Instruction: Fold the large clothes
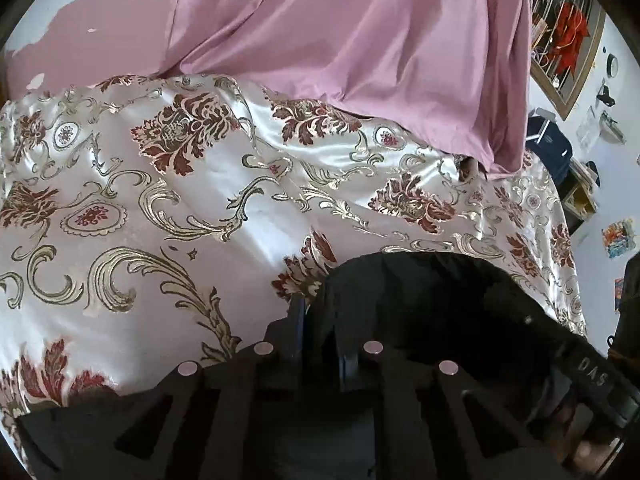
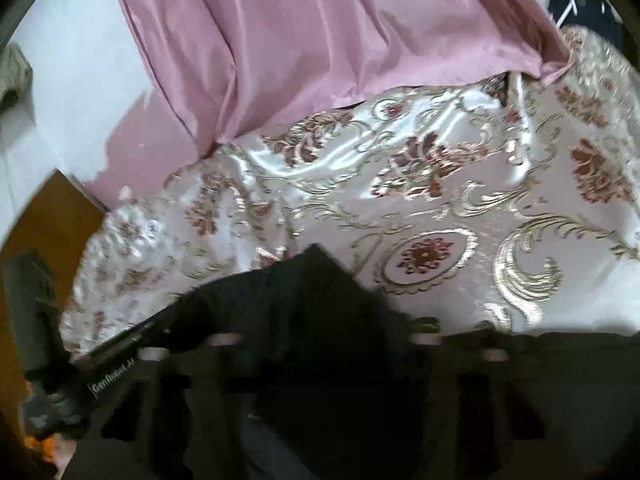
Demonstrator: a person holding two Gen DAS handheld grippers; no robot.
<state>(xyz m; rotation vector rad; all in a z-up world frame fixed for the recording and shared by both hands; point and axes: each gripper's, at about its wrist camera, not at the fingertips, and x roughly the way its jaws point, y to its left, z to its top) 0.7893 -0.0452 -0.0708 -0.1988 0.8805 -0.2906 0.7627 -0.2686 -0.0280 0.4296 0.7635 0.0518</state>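
My left hand-held gripper (image 1: 320, 320) and right hand-held gripper (image 2: 320, 340) each pinch the near edge of the black garment (image 1: 420, 300), whose length runs left-right across the bed (image 1: 160, 200).

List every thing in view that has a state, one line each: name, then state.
black garment: lying on the bedspread, edge gripped at both grippers.
left gripper: shut on the black garment's edge.
right gripper: closed on a raised, peaked fold of the black garment.
patterned bedspread: spread out, rumpled.
pink curtain: hanging in folds, hem resting on the bedspread.
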